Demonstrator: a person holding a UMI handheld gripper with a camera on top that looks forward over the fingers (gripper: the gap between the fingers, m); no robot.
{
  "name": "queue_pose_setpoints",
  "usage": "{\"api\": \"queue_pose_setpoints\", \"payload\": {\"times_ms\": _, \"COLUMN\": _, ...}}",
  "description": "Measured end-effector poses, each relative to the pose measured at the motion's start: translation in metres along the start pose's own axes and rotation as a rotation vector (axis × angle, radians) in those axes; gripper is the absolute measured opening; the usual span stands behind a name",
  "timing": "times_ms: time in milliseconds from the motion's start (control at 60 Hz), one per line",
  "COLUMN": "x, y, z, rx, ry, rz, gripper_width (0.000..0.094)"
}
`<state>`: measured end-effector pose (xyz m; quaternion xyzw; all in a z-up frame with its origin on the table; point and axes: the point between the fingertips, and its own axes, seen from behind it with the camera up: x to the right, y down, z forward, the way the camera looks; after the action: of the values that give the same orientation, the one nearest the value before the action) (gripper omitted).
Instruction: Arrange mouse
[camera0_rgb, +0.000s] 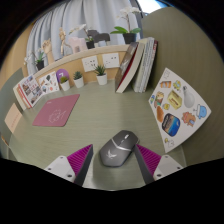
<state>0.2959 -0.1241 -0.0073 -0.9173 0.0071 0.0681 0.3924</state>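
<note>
A grey computer mouse (117, 150) with a dark scroll strip lies on the pale green table, between my two fingertips. My gripper (114, 156) is open around it. The right magenta pad (150, 158) is against the mouse's side. A thin gap shows between the left pad (79, 159) and the mouse. A pink mouse mat (55, 110) lies on the table beyond the fingers, to the left.
A sticker sheet with colourful pictures (178, 105) lies to the right. Books (137, 62) lean at the back right. Small potted plants (78, 77) and cards (47, 84) line the back wall. A wooden shelf (90, 45) runs above them.
</note>
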Motion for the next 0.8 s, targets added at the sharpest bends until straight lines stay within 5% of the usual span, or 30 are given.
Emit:
{"api": "queue_pose_setpoints", "payload": {"times_ms": 300, "x": -0.02, "y": -0.024, "z": 0.037, "rx": -0.055, "ry": -0.047, "rz": -0.064, "gripper_width": 0.0764}}
{"api": "queue_pose_setpoints", "payload": {"times_ms": 450, "x": -0.015, "y": -0.026, "z": 0.043, "rx": -0.037, "ry": 0.016, "rz": -0.141, "gripper_width": 0.0642}}
{"api": "queue_pose_setpoints", "payload": {"times_ms": 517, "x": -0.017, "y": -0.027, "z": 0.044, "rx": -0.012, "ry": 0.017, "rz": -0.135, "gripper_width": 0.0508}}
{"api": "queue_pose_setpoints", "payload": {"times_ms": 800, "x": -0.014, "y": -0.025, "z": 0.043, "rx": 0.006, "ry": 0.086, "rz": -0.106, "gripper_width": 0.0328}}
